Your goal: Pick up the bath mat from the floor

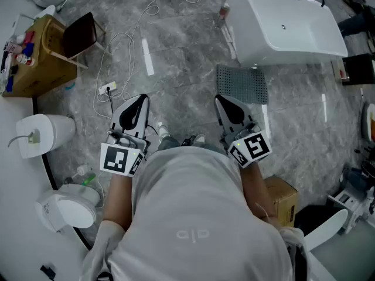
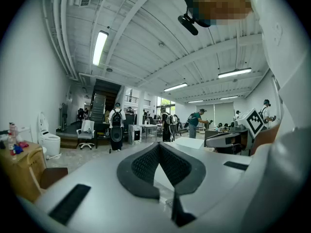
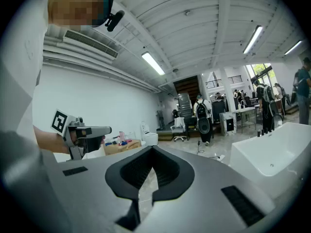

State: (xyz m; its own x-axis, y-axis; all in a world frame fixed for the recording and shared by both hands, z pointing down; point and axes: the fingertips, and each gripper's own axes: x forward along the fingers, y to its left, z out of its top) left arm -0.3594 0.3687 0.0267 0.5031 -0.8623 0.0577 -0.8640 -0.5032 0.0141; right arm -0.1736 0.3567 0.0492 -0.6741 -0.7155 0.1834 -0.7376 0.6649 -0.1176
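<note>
Bath mat: a grey, dotted rectangle lying flat on the marbled grey floor. Its far edge is against the foot of the white bathtub. It is straight ahead of the person and a little to their right, and no part of it is lifted or folded.

Both grippers are held out in front of the person's waist, roughly level and side by side, with the person's shoes showing on the floor between them. The right gripper points toward the mat's near left corner but is above the floor and not touching it. Its own view shows the jaws clenched tip to tip with nothing between the ribbed pads, and the bathtub stands off to the right. The left gripper is likewise pinched closed and empty, its tips meeting in its own view.

On the floor ahead of the left gripper, a white cable loops back to a power strip. Further left are a cardboard box with small bottles on top and a dark brown panel, possibly a stool seat, leaning at its side. A white toilet sits by the left wall, and a smaller carton sits by the person's right elbow.
</note>
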